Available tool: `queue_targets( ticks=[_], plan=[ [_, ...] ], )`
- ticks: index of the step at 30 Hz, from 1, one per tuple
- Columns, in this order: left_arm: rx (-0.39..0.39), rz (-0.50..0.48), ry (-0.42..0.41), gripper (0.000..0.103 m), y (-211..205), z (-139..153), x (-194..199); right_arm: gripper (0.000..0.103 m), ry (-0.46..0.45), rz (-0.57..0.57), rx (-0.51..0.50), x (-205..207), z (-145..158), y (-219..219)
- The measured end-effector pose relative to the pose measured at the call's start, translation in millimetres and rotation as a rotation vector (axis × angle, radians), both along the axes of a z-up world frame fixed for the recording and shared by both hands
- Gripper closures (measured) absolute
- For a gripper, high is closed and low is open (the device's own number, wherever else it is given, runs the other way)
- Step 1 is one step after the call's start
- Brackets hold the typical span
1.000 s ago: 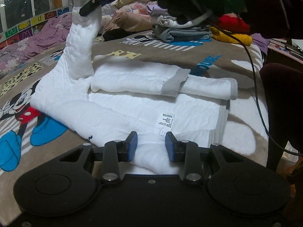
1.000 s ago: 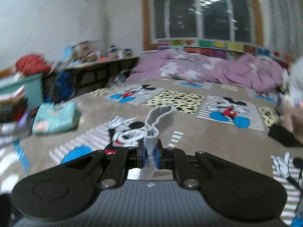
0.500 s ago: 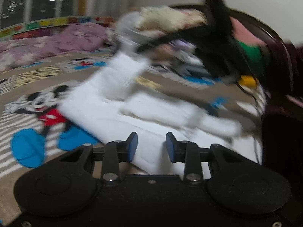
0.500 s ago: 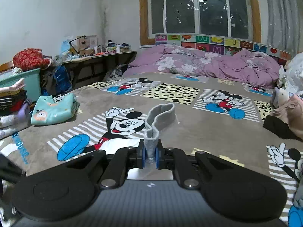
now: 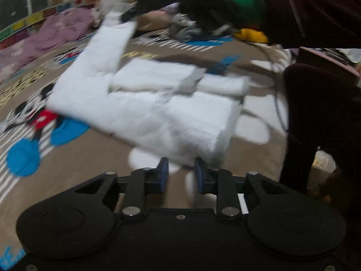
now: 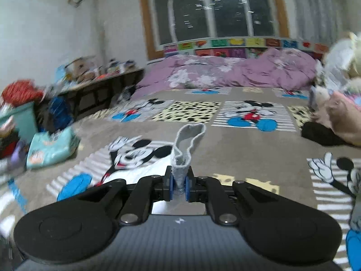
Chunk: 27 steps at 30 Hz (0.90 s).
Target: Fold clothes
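The white quilted garment (image 5: 144,110) lies partly folded on the brown cartoon-mouse blanket (image 5: 74,158) that covers the bed, in the middle of the left wrist view. 1 sleeve with a grey cuff (image 5: 191,79) lies folded across its far side. The other sleeve (image 5: 108,49) rises steeply from the garment's left end toward the far left, lifted clear of the blanket.

The right gripper (image 6: 179,184) is clamped on that raised sleeve's grey ribbed cuff (image 6: 188,142); its 2 blue-padded fingers (image 6: 171,184) press the fabric from both sides, and the cuff's loop stands up just beyond the tips. In the left wrist view the same gripper (image 5: 128,14) appears at the top, blurred, with a dark maroon sleeve (image 5: 315,15) of the person behind it.

The left gripper (image 5: 179,172) sits at the near edge of the garment with its 2 fingers spread apart and nothing between them; the tips are just beside the white fabric's near right corner, and the blur makes it impossible to tell whether they touch.

Far beyond the garment lie a folded grey item (image 5: 185,30) and a yellow cloth (image 5: 250,35). A crumpled purple floral quilt (image 6: 225,72) fills the far end of the bed, and a folded teal garment (image 6: 50,149) rests at the left.
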<state>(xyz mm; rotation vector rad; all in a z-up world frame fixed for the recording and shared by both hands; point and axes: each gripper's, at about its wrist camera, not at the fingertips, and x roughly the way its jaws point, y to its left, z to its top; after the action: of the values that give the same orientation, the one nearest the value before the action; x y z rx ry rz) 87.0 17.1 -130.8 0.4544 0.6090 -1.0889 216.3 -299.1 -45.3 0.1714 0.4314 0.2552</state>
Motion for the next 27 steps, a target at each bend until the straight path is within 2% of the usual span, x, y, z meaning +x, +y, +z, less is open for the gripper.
queue_targets(
  ticks=[3,8,15,19,22,27],
  plan=[
    [-0.009,-0.017,-0.007,0.08,-14,-2,1,0.091,-0.01,0.01,0.03,0,3,1],
    [0.006,-0.022,-0.027,0.08,-33,-6,3,0.091,-0.017,0.072,-0.001,-11,2,14],
    [0.093,-0.017,-0.05,0.081,-55,-14,2,0.091,0.007,0.083,0.016,-22,-7,20],
    [0.146,-0.014,-0.063,0.081,-67,-19,2,0.091,-0.026,0.087,0.021,-36,0,20],
    [0.134,-0.005,-0.046,0.081,-66,-22,5,0.091,-0.05,0.111,-0.035,-46,7,26],
    [0.107,0.008,-0.042,0.081,-63,-24,5,0.091,-0.043,0.187,-0.166,-63,6,50]
  ],
)
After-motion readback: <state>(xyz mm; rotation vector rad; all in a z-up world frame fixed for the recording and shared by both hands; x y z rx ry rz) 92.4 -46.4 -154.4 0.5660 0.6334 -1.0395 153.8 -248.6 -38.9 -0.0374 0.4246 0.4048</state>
